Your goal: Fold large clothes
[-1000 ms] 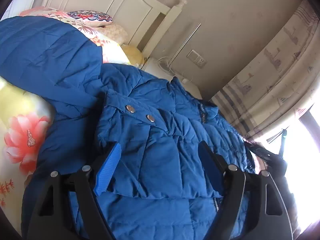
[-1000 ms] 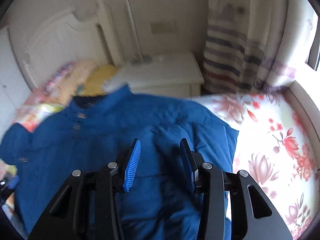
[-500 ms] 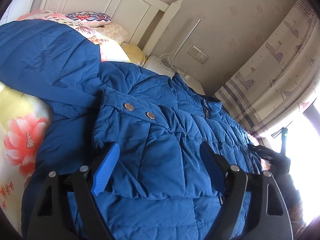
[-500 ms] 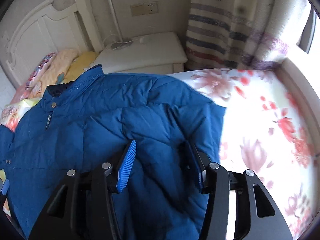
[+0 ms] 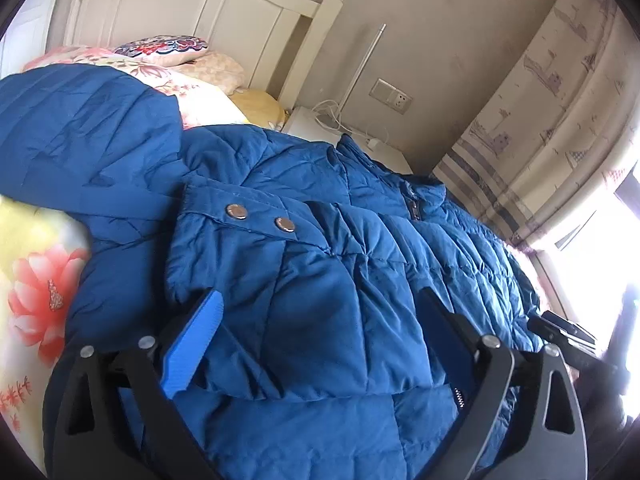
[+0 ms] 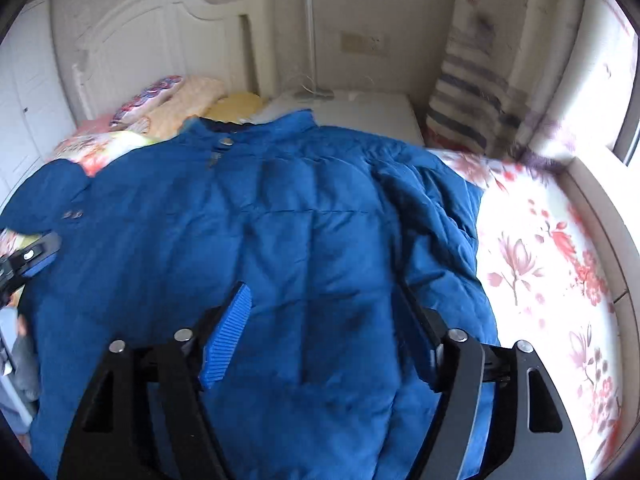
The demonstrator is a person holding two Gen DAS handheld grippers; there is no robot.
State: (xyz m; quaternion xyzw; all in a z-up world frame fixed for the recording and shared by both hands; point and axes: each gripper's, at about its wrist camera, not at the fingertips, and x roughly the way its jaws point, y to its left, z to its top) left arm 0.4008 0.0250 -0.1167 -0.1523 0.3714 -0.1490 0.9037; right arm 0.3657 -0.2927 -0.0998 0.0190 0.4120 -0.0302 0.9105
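Spread front-up across a floral bedsheet point(image 6: 552, 264), a blue quilted jacket point(image 6: 312, 232) fills the space ahead of both grippers. Its collar point(image 6: 248, 126) lies at the far end from the right fingers, toward the pillows point(image 6: 192, 96) and white headboard point(image 6: 160, 40).

Seen from the left wrist, the left gripper point(image 5: 320, 332) hangs over a folded sleeve point(image 5: 304, 280). Its jaws, which have just been opening, stand wide apart, the blue pad point(image 5: 192, 344) off one edge of the sleeve and the dark pad off the other; the sleeve's end lies between them, and no pad presses on it. Two metal snaps point(image 5: 260, 218) on the cuff sit just beyond the fingertips. Farther off lie the zipper pull point(image 5: 412, 206), a white nightstand point(image 5: 316, 128) and a patterned curtain point(image 5: 540, 92).

From the right wrist, the right gripper point(image 6: 324, 328) hovers over the jacket's lower body, its jaws also just opened and standing apart, with nothing but flat fabric below the gap. Right of its fingers the jacket's edge bunches against the sheet. At the far left of that view the left gripper's tip point(image 6: 36, 252) shows beside the cuff. The view is slightly blurred.
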